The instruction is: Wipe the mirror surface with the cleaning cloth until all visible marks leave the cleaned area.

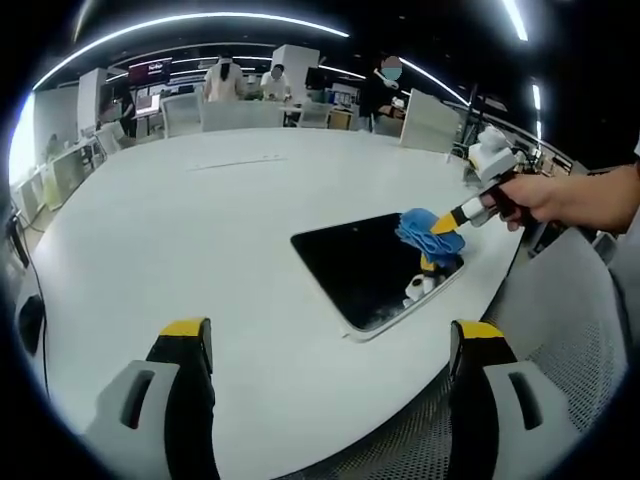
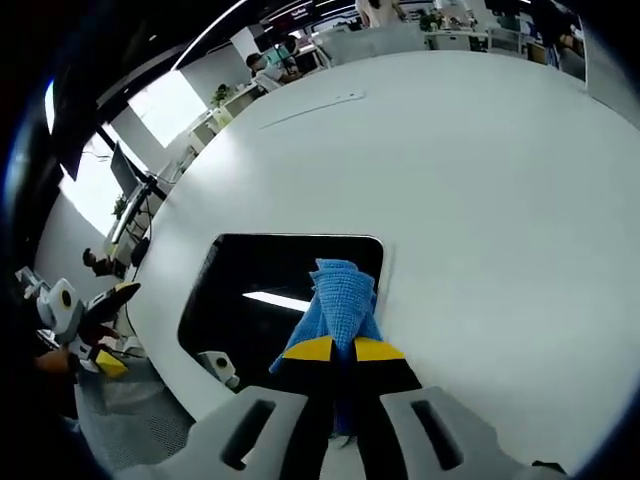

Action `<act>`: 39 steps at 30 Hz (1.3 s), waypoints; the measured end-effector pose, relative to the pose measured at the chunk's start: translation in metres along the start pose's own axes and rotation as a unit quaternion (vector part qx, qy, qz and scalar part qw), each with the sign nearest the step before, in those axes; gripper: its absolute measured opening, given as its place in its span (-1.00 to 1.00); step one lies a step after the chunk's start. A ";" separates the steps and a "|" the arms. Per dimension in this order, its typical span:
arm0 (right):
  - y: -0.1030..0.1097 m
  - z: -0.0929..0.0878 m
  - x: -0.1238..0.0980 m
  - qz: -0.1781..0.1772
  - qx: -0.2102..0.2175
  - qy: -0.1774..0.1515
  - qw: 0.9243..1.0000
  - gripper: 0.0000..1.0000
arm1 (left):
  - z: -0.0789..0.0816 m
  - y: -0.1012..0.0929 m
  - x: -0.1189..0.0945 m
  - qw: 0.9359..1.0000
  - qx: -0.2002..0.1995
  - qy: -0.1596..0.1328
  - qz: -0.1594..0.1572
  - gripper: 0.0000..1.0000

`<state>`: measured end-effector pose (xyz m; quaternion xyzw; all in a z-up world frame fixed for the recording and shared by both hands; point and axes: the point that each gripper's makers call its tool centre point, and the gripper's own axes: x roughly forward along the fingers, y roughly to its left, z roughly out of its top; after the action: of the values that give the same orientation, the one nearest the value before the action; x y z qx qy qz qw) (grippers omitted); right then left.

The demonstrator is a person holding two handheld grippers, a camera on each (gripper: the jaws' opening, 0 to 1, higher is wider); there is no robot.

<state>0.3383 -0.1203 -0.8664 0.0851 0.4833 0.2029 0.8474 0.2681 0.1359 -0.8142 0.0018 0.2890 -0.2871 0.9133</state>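
A dark rectangular mirror (image 1: 370, 265) (image 2: 260, 275) with a light frame lies flat on the white table (image 1: 200, 220) (image 2: 480, 160) near its edge. A blue cleaning cloth (image 1: 428, 232) (image 2: 340, 300) rests on the glass at one end of the mirror. My right gripper (image 2: 338, 350) is shut on the cloth, which hangs out past its yellow tips; in the left gripper view the right gripper (image 1: 452, 222) comes in from the right, held by a hand (image 1: 545, 198). My left gripper (image 1: 330, 335) hovers open over the table edge, apart from the mirror.
Desks, monitors and several people stand at the far side of the room (image 1: 270, 85). A mesh chair (image 1: 570, 330) sits by the table edge near the mirror. The left gripper (image 2: 75, 315) shows at the left of the right gripper view.
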 end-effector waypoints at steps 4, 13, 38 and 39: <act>0.000 0.000 0.000 -0.002 -0.002 0.001 1.000 -1.00 | 0.000 0.000 0.000 1.000 0.000 0.000 0.000 0.96; 0.000 0.000 0.000 -0.005 -0.003 0.002 1.000 -1.00 | 0.000 0.000 0.001 1.000 -0.001 -0.002 -0.001 0.97; 0.002 -0.008 -0.005 -0.019 0.006 -0.004 1.000 -1.00 | 0.001 -0.001 0.001 1.000 -0.004 -0.002 -0.004 0.98; 0.002 -0.009 -0.005 -0.019 0.006 -0.004 1.000 -1.00 | 0.001 -0.001 0.001 1.000 -0.004 -0.002 -0.004 0.98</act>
<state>0.3277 -0.1211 -0.8660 0.0815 0.4822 0.1832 0.8528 0.2687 0.1344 -0.8140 -0.0037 0.2881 -0.2892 0.9129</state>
